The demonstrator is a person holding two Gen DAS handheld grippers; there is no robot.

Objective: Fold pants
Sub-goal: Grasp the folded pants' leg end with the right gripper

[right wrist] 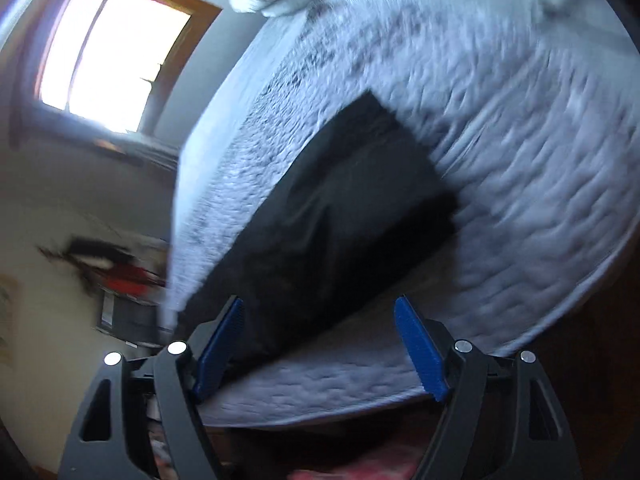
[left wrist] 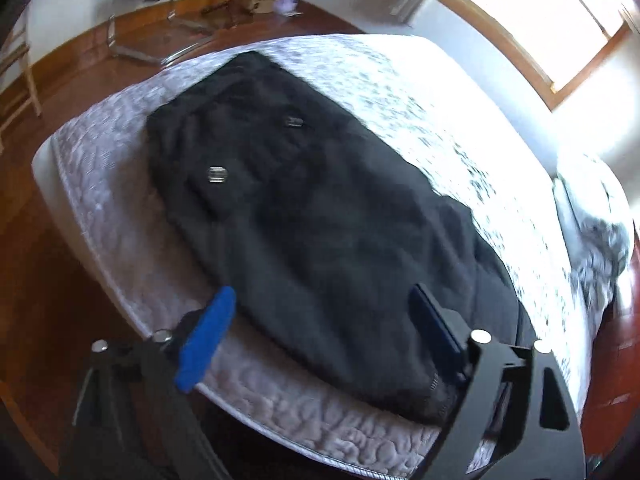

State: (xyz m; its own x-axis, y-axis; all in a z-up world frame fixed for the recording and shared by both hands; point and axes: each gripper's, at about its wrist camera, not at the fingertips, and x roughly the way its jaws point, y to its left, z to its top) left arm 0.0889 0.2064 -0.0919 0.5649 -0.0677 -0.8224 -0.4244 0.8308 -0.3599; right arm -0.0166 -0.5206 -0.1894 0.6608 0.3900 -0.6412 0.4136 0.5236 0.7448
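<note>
The black pants [left wrist: 320,216] lie spread on the mattress [left wrist: 120,216], their near hem just ahead of the left gripper [left wrist: 324,312], whose jaws stand wide apart with nothing between them. Bare quilted mattress runs along both sides of the cloth, and its edge passes just under the jaws. The right gripper [right wrist: 320,336] hovers with jaws apart too, the pants [right wrist: 340,216] reaching toward its left finger; whether they touch is unclear. Beyond the jaws lie a rumpled pillow [left wrist: 592,224], a bright window [right wrist: 112,56], wooden floor [left wrist: 48,248] and a chair [left wrist: 20,76].
</note>
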